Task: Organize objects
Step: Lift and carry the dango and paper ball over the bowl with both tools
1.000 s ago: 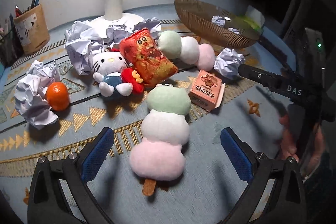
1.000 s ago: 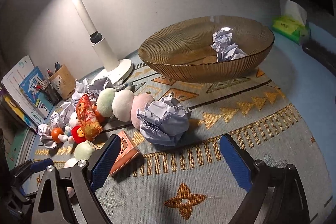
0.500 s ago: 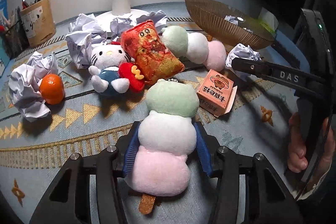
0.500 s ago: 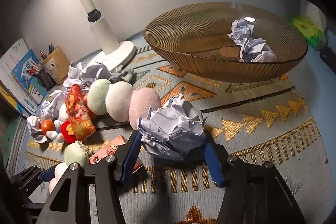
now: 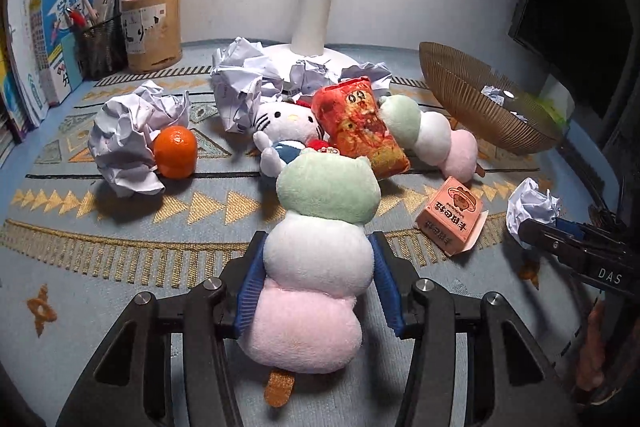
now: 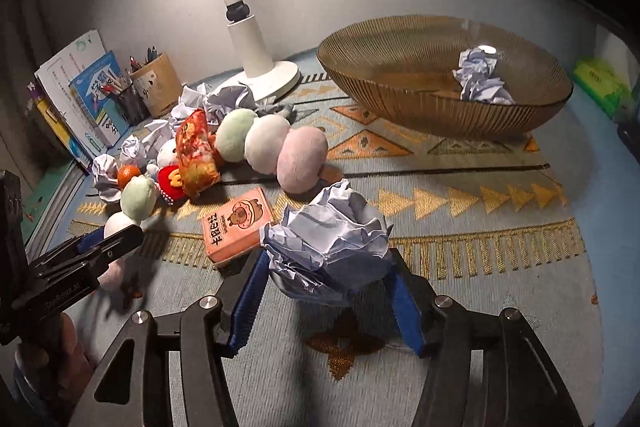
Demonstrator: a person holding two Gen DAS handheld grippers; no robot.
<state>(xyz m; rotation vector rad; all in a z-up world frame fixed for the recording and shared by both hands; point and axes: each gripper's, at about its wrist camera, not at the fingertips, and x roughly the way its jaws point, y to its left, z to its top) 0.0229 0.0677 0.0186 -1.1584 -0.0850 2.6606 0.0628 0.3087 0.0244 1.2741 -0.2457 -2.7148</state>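
Observation:
My left gripper point(image 5: 316, 267) is shut on a green, white and pink dango plush point(image 5: 320, 251) and holds it above the mat. My right gripper point(image 6: 326, 275) is shut on a crumpled paper ball point(image 6: 332, 231), lifted off the mat. In the left wrist view that ball point(image 5: 532, 207) shows at the right, in the other gripper. The brown ribbed glass bowl point(image 6: 400, 95) stands at the back right with crumpled paper point(image 6: 480, 79) in it. The held plush also shows in the right wrist view point(image 6: 136, 195).
A second dango plush point(image 5: 432, 135), a red snack bag point(image 5: 356, 123), a Hello Kitty toy point(image 5: 288, 127), an orange point(image 5: 176, 151), a pink box point(image 5: 452, 215) and paper balls point(image 5: 128, 139) lie on the patterned mat. A lamp base point(image 6: 268, 75), pen holders point(image 5: 148, 27) and books point(image 5: 52, 39) stand behind.
Both grippers closed from open: the left on the dango plush, the right on the paper ball. Both have since lifted their loads off the mat.

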